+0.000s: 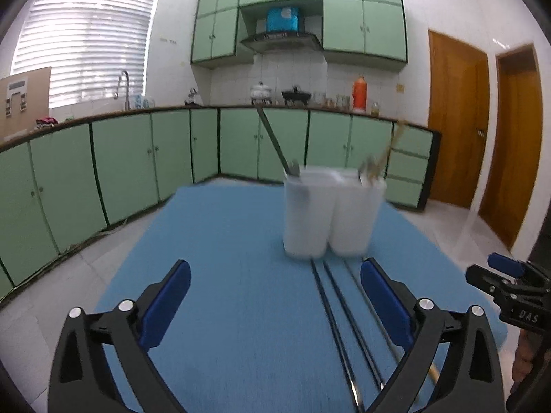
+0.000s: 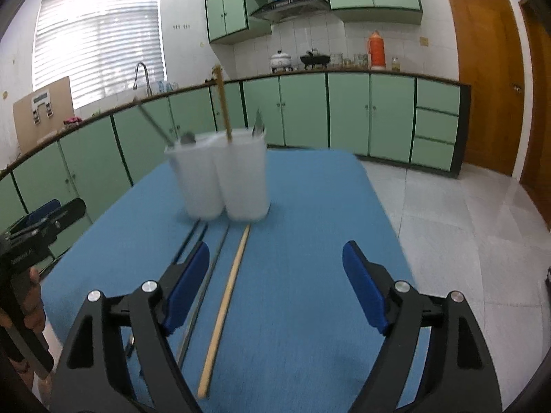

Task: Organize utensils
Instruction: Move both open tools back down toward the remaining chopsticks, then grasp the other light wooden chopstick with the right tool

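Left gripper point(image 1: 275, 296) spread wide and empty above the blue desk point(image 1: 224, 241), with thin dark metal utensils point(image 1: 339, 309) lying lengthwise on the cloth between its pads, toward the right-hand one, untouched. Right gripper point(image 2: 275, 275) likewise released and holding nothing, a wooden chopstick point(image 2: 225, 306) lying on the desk between its pads nearer the left pad, metal sticks point(image 2: 203, 285) just beside and partly under that pad. Further out, near the desk's middle, a white two-compartment holder point(image 1: 330, 216) standing upright with a few utensil handles poking from both sides.
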Available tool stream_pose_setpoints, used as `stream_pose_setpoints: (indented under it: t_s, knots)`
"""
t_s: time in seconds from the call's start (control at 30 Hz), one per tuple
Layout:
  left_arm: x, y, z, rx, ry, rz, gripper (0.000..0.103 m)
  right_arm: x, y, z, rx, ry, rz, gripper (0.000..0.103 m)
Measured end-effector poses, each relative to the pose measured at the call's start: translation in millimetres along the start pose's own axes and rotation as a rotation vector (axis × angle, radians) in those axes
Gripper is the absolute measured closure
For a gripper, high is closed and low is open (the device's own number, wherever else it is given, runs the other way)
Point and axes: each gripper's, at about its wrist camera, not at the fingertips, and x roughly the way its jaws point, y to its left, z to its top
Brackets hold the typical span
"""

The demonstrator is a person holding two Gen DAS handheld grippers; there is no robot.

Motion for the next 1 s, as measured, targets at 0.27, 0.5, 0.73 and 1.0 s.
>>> stream_pose_setpoints:
  t_s: [0.27,0.5,0.73,1.0]
  knots:
    - [-21.4,-11.1,-44.7,-0.008,0.095,-0.010,0.006,-22.2,15.4,-44.0,-0.012,0.069,0.009,0.027]
    - [-31.9,-13.1,-69.2,-0.025,0.117,0.002,0.007,-29.1,28.6,-67.9,-0.029,0.087,0.014,0.035]
    - [-36.9,-13.2,-82.3,-0.007,0.147,0.019,0.014,-24.0,41.3,-84.7,-0.066,0.122,0.012,0.052]
    - [-38.7,-15.7,-92.7,0.010,0.178,0.016,0.019,-15.2,50.9,-85.9,-0.081,0.166,0.012,0.066]
